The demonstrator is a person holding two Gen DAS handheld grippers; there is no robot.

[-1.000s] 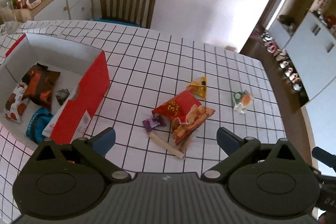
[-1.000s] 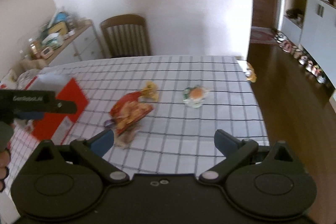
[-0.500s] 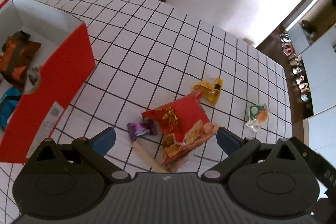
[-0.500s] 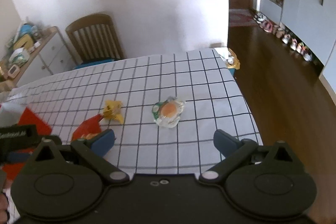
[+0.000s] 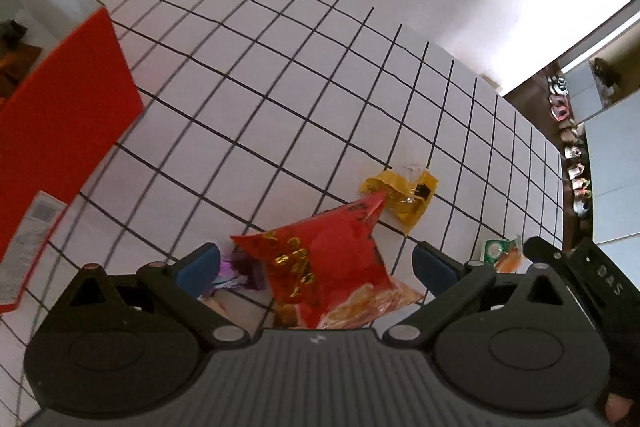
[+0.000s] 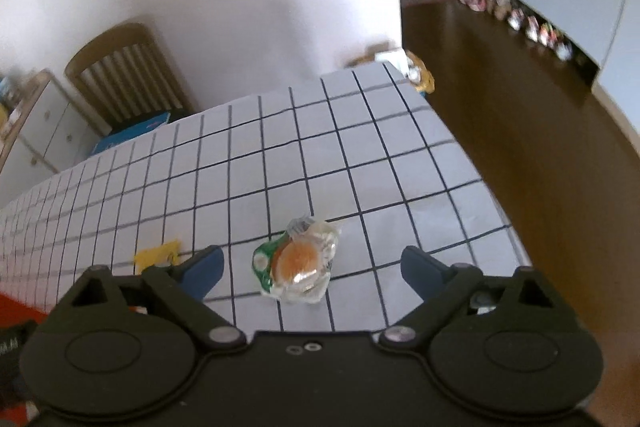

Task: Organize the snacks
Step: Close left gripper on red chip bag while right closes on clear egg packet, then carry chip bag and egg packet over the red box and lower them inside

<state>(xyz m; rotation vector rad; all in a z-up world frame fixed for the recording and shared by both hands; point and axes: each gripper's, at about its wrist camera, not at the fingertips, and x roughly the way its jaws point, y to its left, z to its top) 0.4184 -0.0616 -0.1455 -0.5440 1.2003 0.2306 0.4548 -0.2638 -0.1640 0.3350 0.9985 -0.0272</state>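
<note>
While our right gripper [image 6: 308, 261] closes its jaws around the clear-wrapped snack [image 6: 298, 265] lying right of the red chip bag [image 5: 320, 267], our left gripper [image 5: 316, 261], jaws apart, straddles that bag, so next we must clamp and lift.

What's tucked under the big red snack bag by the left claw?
A purple candy wrapper pokes out beside the red snack bag, and a yellow packet touches its far tip. Anything beneath the bag itself is covered.

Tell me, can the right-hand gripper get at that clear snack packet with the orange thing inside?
Probably yes. The clear snack packet lies alone on the checked tablecloth, between the right gripper's closing, still wide jaws, with nothing over it.
</note>
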